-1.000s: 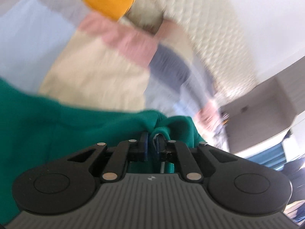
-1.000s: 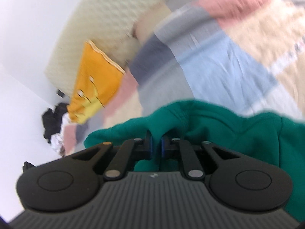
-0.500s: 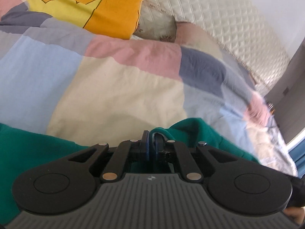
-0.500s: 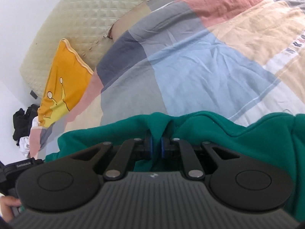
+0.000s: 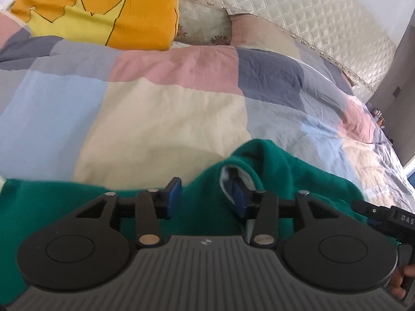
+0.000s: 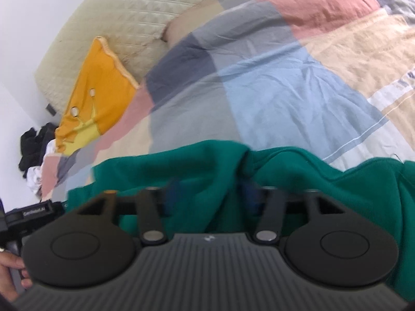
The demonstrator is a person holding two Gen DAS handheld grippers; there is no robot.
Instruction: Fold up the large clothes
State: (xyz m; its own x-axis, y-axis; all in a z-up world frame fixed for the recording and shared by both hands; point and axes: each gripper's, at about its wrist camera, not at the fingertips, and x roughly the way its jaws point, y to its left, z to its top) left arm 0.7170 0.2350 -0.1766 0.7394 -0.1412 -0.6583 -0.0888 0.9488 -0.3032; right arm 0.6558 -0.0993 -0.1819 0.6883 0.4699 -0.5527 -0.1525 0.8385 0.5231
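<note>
Both claws have just let go: left claw (image 5: 206,194) and right claw (image 6: 211,194) now gape wide, holding nothing. Green garment (image 5: 298,178) lies on the bed's patchwork quilt (image 5: 160,119), near edge. Withdraw gently so the fold stays flat.

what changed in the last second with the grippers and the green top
Both grippers let go: the left gripper and right gripper, shut on the green top until half a second ago, now stand open with the cloth loose between their fingers. The top stays on the patchwork quilt, the orange pillow unmoved.
</note>
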